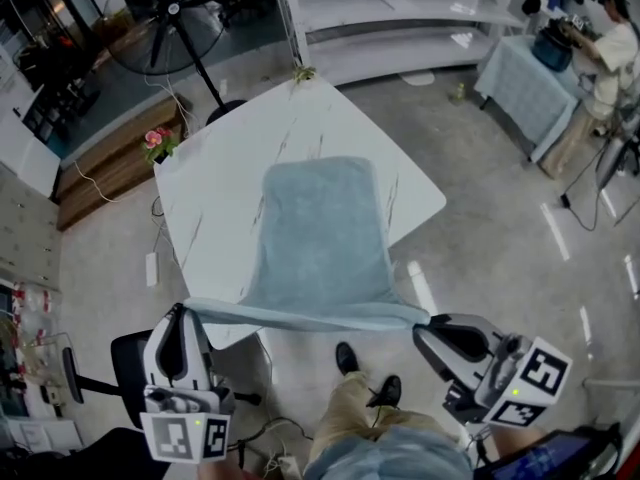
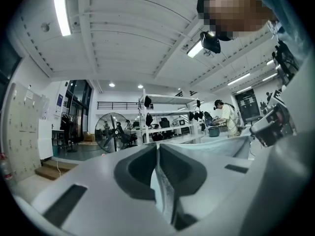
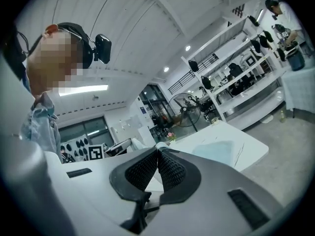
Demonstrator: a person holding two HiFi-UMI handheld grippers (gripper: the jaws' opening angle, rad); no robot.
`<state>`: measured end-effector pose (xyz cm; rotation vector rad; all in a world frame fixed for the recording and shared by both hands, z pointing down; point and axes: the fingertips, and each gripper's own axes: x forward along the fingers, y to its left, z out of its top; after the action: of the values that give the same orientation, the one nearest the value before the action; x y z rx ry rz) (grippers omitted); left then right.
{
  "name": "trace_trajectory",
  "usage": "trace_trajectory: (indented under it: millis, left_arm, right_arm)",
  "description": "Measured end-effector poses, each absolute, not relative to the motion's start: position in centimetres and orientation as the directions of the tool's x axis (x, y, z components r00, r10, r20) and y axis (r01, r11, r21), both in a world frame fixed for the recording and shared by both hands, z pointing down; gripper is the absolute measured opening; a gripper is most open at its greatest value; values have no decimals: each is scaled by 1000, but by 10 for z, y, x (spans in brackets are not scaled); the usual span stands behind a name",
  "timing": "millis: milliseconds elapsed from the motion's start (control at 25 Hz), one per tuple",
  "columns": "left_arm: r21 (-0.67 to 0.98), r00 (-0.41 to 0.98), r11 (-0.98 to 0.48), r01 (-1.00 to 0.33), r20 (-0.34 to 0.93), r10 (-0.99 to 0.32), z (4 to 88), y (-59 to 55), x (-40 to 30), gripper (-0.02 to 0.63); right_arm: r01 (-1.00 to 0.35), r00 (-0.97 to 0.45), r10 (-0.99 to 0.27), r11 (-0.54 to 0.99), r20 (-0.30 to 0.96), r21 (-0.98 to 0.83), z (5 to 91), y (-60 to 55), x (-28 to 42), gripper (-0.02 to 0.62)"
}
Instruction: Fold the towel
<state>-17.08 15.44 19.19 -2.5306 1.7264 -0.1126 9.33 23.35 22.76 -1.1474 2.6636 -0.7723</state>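
At the white marbled table (image 1: 215,183), left gripper (image 1: 184,311) and right gripper (image 1: 421,329) each clamp one corner of the pale blue cloth towel (image 1: 320,238).

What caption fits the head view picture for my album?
The left gripper and right gripper each pinch a near corner of the blue towel on the white table.
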Motion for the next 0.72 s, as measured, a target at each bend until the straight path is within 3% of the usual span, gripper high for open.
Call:
trace_trajectory:
  millis: [360,720]
  left_arm:
    - [-145,390,-384,-912,-12,-921,183,31,-157,25]
    - [-145,413,-423,-895,93,-906,239,-72,-126,25]
  right_arm:
    - [-720,-578,-815,497,24,-484,218,120,106,20]
    - [-745,-493,-864,363,96,-559,262,21,140,20]
